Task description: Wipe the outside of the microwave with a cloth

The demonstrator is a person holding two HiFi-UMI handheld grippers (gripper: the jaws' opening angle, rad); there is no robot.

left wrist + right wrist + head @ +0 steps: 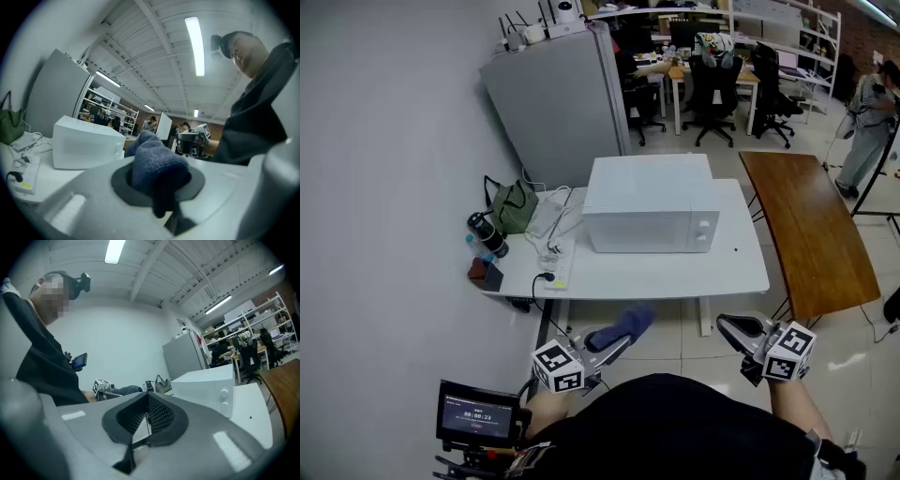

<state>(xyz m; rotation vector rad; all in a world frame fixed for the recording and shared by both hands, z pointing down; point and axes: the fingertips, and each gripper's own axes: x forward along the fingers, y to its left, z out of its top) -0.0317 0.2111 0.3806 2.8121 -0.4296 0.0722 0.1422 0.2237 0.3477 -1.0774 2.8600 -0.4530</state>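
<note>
In the left gripper I've got the blue cloth clamped. My right gripper looks closed w/ nothing in it, tho the gap's hard to read. The microwave sits ahead on the white table, well apart from both.

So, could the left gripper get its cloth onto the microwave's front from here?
Probably yes: the left gripper holds the cloth just short of the table, and nothing stands between it and the microwave front.
</note>
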